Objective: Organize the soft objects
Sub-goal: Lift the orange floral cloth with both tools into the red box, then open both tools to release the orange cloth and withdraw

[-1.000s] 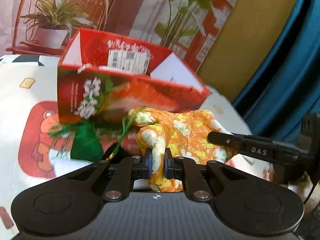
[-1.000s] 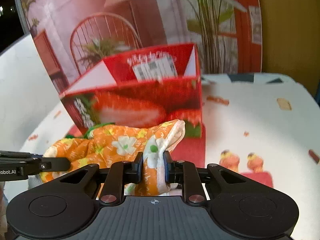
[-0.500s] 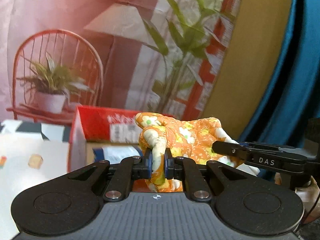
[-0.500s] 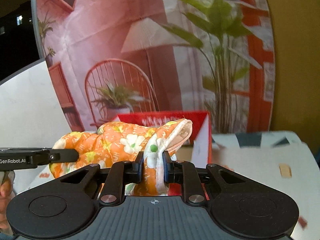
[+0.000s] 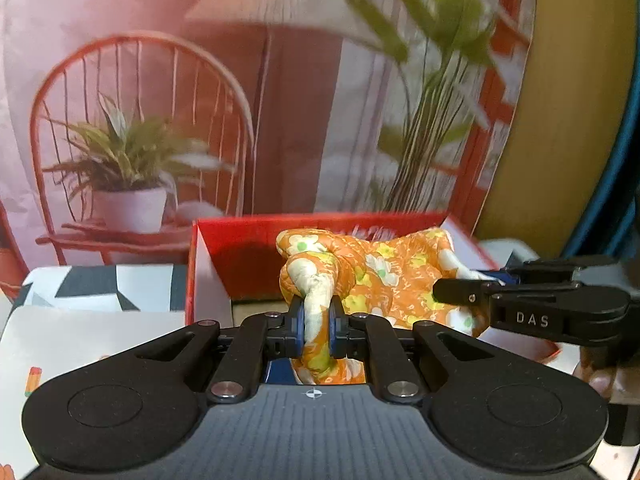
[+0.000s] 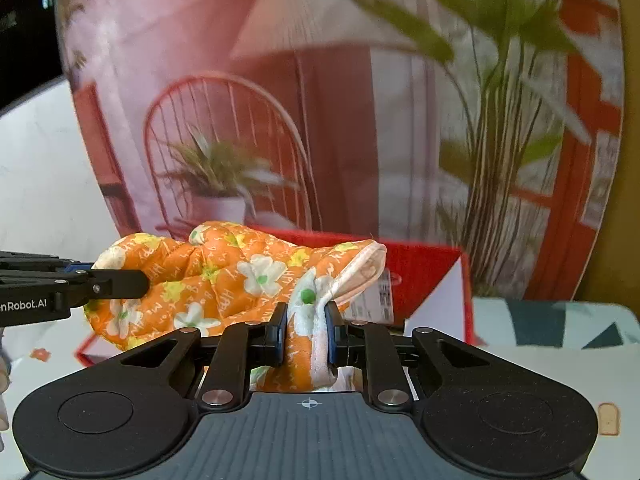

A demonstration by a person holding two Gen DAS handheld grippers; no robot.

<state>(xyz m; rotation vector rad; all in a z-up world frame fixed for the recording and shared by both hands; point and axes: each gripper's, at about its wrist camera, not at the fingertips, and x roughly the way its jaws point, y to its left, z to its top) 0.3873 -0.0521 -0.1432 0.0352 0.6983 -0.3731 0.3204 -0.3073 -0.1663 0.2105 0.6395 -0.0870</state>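
Here the left hand-held gripper (image 5: 317, 322) is pinching a bunched fold of an orange floral quilted cloth (image 5: 384, 276), its pads nearly together with only the fabric between them. The right hand-held gripper (image 6: 307, 334) is clamping the white-edged end of the same cloth (image 6: 224, 276) in the same narrow way — so the cloth is hanging stretched between the two. It is sitting in the air over the open top of a red carton (image 5: 244, 248), in front of the carton's far wall, and is not touching the desk (image 5: 80, 332). In the right wrist view the carton (image 6: 424, 276) is showing behind and below the cloth, a white printed label (image 6: 376, 300) on its inner wall. Behind the carton a printed backdrop (image 5: 160, 80) of a chair and plants is standing.
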